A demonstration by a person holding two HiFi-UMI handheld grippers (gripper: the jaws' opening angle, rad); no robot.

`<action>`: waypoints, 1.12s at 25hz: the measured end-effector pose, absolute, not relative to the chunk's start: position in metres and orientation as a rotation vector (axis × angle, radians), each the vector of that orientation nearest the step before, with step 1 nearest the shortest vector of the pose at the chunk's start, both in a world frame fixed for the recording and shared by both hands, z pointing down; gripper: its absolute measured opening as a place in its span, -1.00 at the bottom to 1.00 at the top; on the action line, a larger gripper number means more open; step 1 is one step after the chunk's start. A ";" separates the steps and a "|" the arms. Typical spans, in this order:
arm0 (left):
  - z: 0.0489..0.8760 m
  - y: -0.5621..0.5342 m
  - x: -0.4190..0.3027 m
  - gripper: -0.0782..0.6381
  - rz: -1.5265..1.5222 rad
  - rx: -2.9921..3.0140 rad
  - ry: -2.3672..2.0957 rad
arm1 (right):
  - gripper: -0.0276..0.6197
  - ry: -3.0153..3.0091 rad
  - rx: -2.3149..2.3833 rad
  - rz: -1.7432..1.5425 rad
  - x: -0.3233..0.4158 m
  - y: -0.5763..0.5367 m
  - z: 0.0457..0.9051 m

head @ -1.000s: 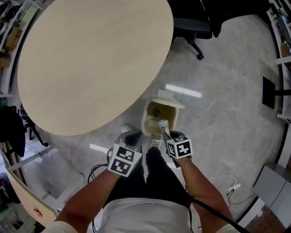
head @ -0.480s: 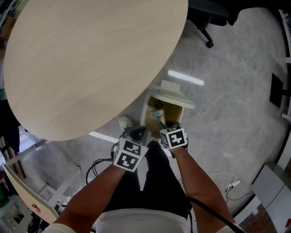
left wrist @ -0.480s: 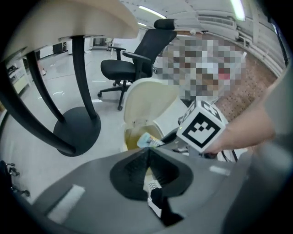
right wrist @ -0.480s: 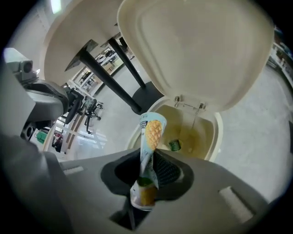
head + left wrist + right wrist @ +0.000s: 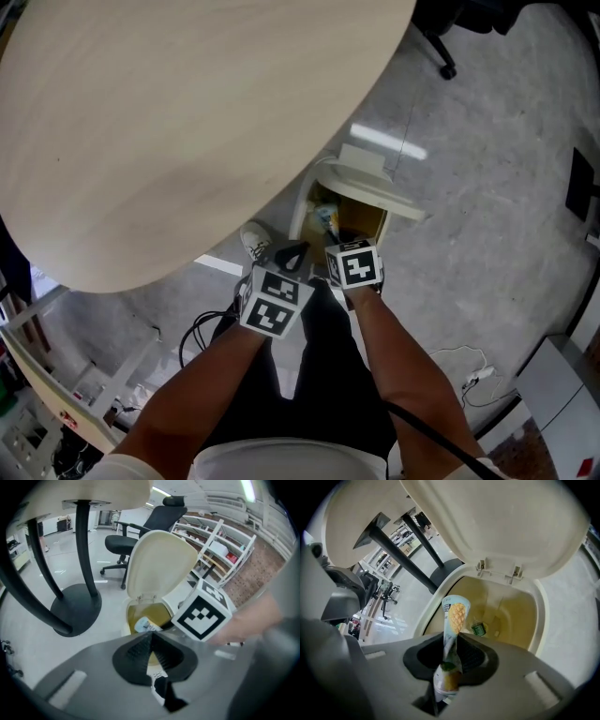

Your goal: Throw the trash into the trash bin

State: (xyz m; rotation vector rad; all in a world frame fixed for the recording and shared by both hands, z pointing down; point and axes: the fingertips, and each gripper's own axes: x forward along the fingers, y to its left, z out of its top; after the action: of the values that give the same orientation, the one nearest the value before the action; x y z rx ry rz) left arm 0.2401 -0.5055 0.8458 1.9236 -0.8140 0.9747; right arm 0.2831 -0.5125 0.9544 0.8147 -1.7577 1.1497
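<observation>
The one snack wrapper [image 5: 454,616] stands clenched between the jaws of the right gripper [image 5: 452,651], its top poking past the jaw tips over the mouth of the single trash bin [image 5: 539,616]. The lid [image 5: 497,522] is up, and one green scrap [image 5: 478,629] lies at the bottom. Both forearms reach steeply down, side by side. The left gripper [image 5: 151,638], at the right gripper's 8 o'clock in the head view, has its jaws closed on nothing. The round counter [image 5: 169,122] lies at 11 o'clock.
</observation>
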 end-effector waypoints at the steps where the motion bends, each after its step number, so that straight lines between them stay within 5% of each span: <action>1: 0.847 -0.504 0.240 -0.76 0.971 1.922 -0.816 | -0.70 -1.755 0.820 1.151 0.284 -0.513 0.957; 3: 0.847 -0.502 0.239 -0.76 0.968 1.921 -0.818 | -0.69 -1.757 0.821 1.156 0.282 -0.513 0.961; 6: 0.846 -0.498 0.234 -0.76 0.970 1.920 -0.824 | -0.38 -1.773 0.793 1.151 0.274 -0.513 0.958; 19: 0.817 -0.502 0.228 -0.76 0.986 1.968 -0.834 | -0.38 -1.740 0.827 1.133 0.298 -0.499 0.929; 28: 0.767 -0.499 0.233 -0.76 0.951 2.047 -0.815 | -0.89 -1.824 0.856 1.167 0.306 -0.501 0.857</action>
State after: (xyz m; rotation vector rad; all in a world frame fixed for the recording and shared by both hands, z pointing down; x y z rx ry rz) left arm 0.2334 -0.4995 0.7669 2.0471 -0.8152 0.9506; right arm 0.3057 -0.5014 0.8572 0.8563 -1.8238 1.1666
